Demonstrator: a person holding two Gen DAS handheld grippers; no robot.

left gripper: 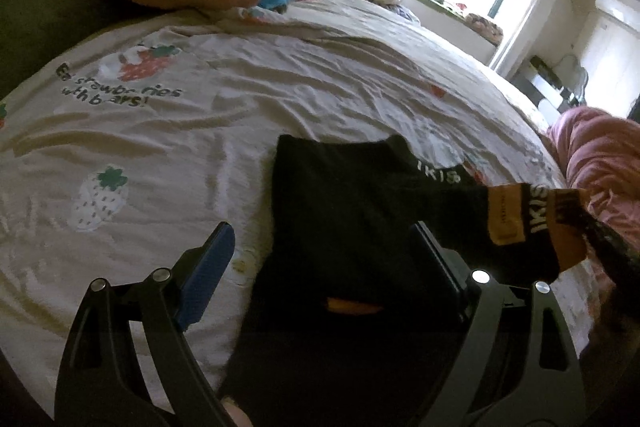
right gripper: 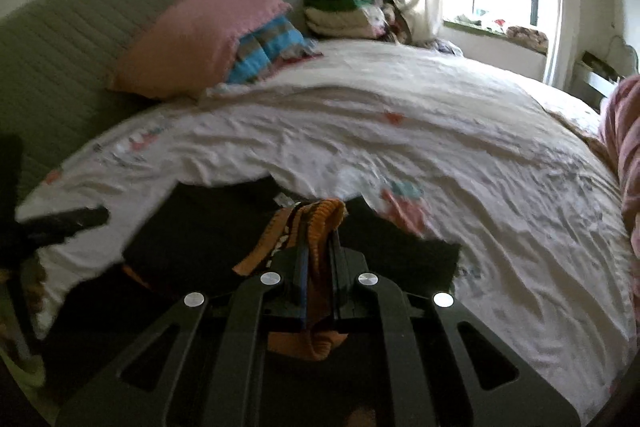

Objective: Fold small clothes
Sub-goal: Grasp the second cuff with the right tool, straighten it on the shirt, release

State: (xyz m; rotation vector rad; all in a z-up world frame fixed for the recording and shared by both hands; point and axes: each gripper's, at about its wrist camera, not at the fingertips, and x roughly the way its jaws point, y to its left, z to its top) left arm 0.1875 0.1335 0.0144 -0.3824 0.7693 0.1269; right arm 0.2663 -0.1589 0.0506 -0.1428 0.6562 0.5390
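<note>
Black garment (left gripper: 344, 211) flat on the strawberry-print bedsheet (left gripper: 200, 131), orange waistband (left gripper: 532, 223) lifted at right.
Left gripper (left gripper: 320, 255) spread wide, hovering over the cloth, nothing pinched. Garment's long axis runs near edge to far, waistband end stretched rightward. Right gripper (right gripper: 320, 255) pressed together on the waistband (right gripper: 320, 223).

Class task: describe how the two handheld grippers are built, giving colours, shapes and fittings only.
The left gripper and the right gripper both have black slotted linkage arms joined by round silver rivets. Their flat fingers carry blue pads. No cables, markings or sleeves show.
</note>
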